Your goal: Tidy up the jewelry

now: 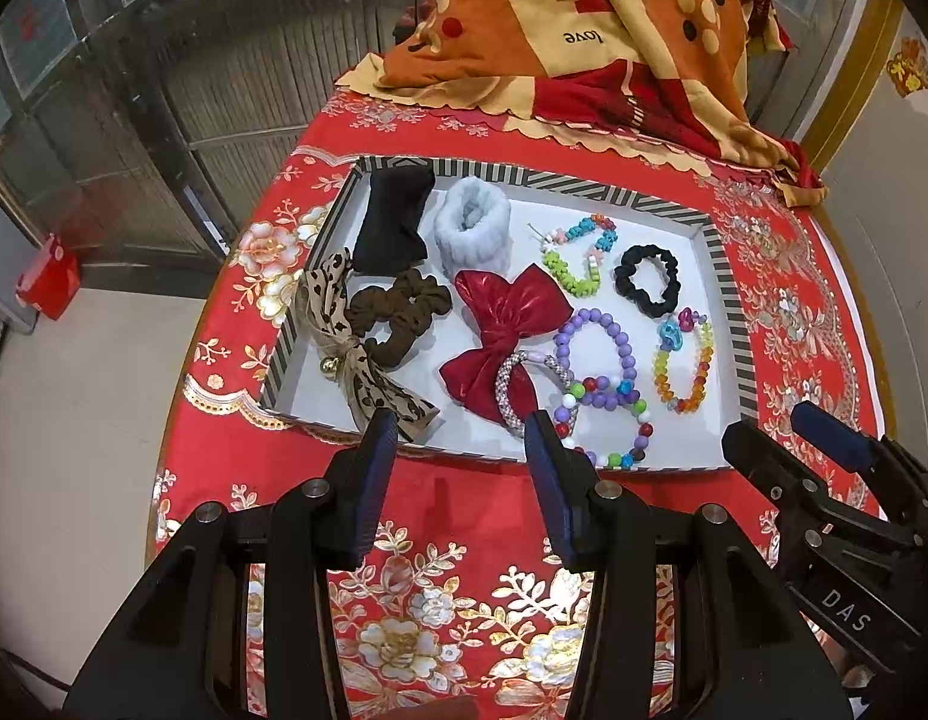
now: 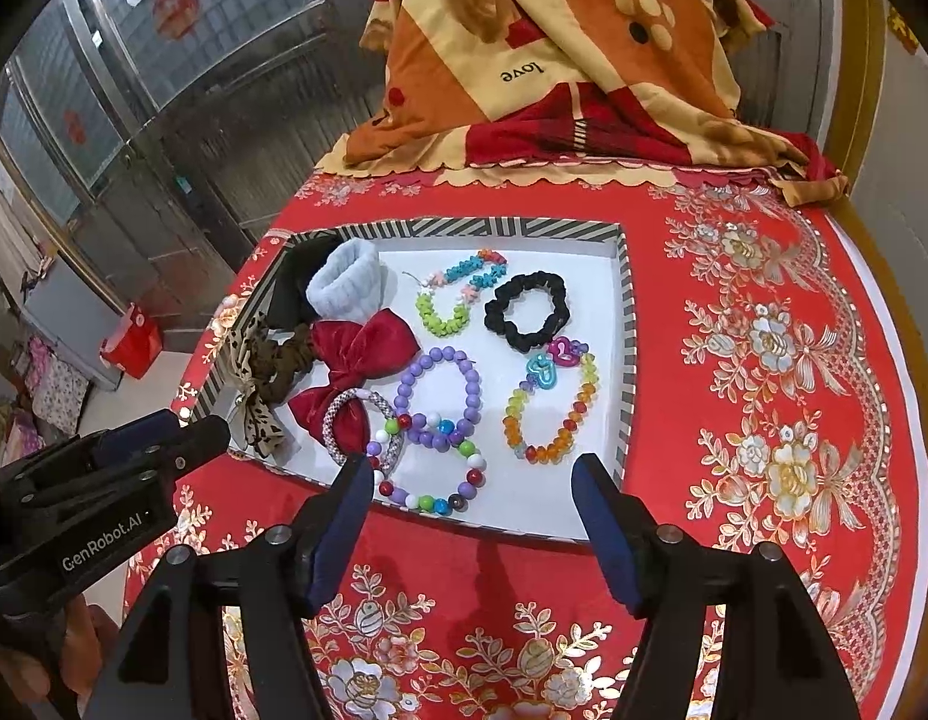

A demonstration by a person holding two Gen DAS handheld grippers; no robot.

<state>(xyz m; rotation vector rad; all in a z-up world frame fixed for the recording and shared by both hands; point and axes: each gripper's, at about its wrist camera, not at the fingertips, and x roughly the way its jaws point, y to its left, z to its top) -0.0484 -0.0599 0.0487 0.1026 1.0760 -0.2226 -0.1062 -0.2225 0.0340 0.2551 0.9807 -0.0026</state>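
A shallow white tray with a striped rim (image 1: 724, 276) (image 2: 625, 324) sits on the red floral tablecloth. It holds several pieces: a red bow (image 1: 505, 324) (image 2: 359, 360), a purple bead bracelet (image 1: 595, 354) (image 2: 437, 393), a multicolour bead bracelet (image 2: 428, 474), an orange-green bracelet (image 1: 685, 360) (image 2: 553, 408), a black scrunchie (image 1: 646, 279) (image 2: 526, 312), a brown scrunchie (image 1: 398, 318) and a leopard bow (image 1: 356, 348). My left gripper (image 1: 461, 438) is open and empty just before the tray's near rim. My right gripper (image 2: 472, 483) is open and empty over the near rim.
A folded orange and red blanket (image 1: 583, 42) (image 2: 559, 60) lies at the table's far end. A white wristband (image 1: 472, 222) and a black cloth piece (image 1: 395, 216) lie at the tray's back left. The table drops off to the floor on the left, where a red box (image 1: 47, 279) stands.
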